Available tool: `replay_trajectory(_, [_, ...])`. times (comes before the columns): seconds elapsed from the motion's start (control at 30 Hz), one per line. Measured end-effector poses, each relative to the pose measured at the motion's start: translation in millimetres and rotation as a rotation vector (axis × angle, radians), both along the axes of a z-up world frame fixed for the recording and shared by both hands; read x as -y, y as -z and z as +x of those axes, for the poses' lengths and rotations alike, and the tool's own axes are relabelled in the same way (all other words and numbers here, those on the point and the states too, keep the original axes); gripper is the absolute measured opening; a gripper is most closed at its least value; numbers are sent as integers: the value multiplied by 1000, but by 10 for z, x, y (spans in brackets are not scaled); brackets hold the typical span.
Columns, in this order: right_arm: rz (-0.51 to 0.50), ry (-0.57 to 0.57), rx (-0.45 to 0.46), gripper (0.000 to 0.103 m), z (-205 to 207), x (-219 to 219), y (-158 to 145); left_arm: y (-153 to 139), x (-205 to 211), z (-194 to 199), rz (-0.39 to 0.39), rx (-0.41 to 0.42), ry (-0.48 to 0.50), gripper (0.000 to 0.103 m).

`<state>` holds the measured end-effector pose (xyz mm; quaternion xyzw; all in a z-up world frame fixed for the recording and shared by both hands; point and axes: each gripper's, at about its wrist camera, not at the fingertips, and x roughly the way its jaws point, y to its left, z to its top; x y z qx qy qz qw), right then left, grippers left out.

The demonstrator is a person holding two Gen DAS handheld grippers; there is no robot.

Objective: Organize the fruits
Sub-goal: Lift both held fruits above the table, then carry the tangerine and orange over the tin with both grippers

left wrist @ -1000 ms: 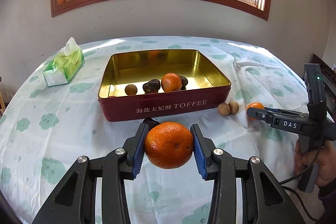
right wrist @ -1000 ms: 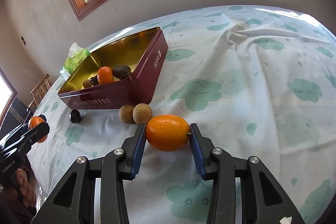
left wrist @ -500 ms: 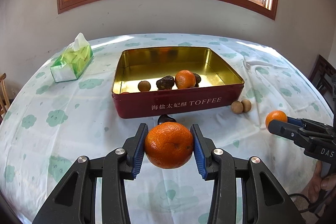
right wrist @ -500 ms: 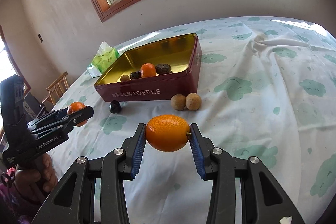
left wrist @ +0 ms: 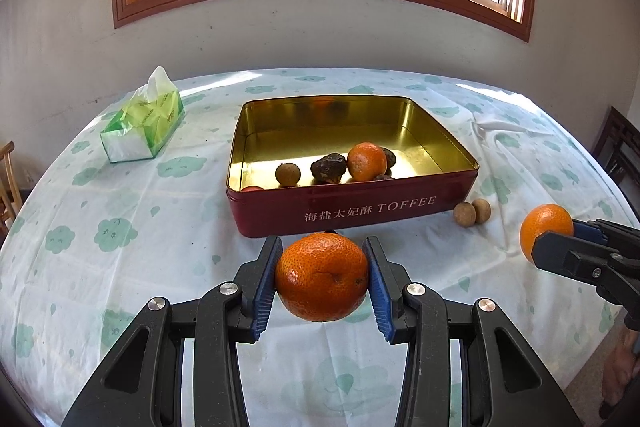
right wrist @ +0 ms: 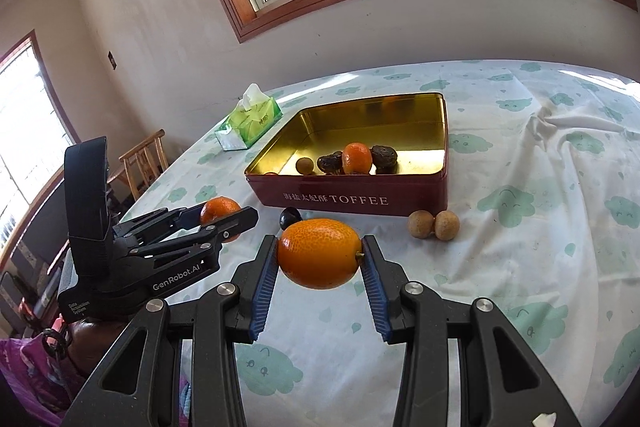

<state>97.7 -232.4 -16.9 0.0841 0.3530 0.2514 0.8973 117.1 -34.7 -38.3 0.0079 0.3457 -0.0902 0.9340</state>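
Observation:
My left gripper (left wrist: 322,277) is shut on a round mandarin (left wrist: 322,277), held above the cloth in front of the red toffee tin (left wrist: 360,213). My right gripper (right wrist: 319,254) is shut on an oval orange (right wrist: 319,254), also in front of the tin (right wrist: 360,201). Each gripper shows in the other's view: the right one (left wrist: 546,233) at the far right, the left one (right wrist: 220,213) at the left. The tin holds a small orange (left wrist: 367,161), dark fruits (left wrist: 329,167) and a longan (left wrist: 287,174).
Two longans (left wrist: 472,213) lie on the cloth right of the tin, also in the right wrist view (right wrist: 433,224). A small dark fruit (right wrist: 290,217) lies before the tin. A green tissue pack (left wrist: 144,123) stands at the back left. A wooden chair (right wrist: 144,161) is beside the table.
Both grippers have risen and drawn back from the table with their fruit. The right gripper has swung left, so the tin now lies straight ahead of it.

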Motion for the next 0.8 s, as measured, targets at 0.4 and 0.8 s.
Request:
replay_trajectory(0.4, [5,-5,5,39,98,-41,-45,-28,-25,113,9,5,-8,43])
replay_trajectory(0.8, [8,-17,34,39,270,-101,-160,-118,-20,238,16,26,-11,43])
